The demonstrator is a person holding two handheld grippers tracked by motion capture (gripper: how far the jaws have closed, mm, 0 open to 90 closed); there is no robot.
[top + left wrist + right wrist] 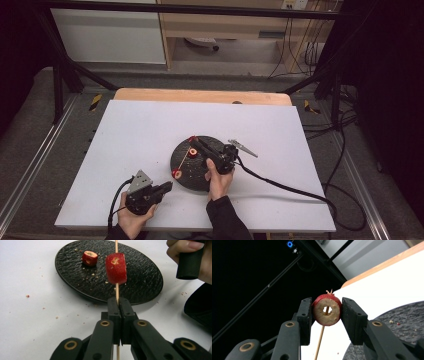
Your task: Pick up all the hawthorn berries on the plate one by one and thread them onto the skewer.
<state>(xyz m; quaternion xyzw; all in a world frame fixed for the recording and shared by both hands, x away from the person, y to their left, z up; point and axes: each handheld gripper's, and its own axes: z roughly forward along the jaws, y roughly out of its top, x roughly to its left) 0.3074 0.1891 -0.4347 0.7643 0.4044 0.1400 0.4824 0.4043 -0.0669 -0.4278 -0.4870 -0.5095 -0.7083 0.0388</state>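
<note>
Left gripper [117,302] — jaws fully closed on a skewer [116,291] carrying one fruit ring [115,268] above the plate [147,287]. Right gripper [326,312] — clamped on a second ring [327,310] at the skewer's tip, over the plate's far rim; a third ring [89,258] lies on the plate.

No legible text, label, brand, number or sign appears in any view. Yellow-and-black hazard stripes [95,102] mark the floor at the table's far left and far right corners; they carry no wording.
</note>
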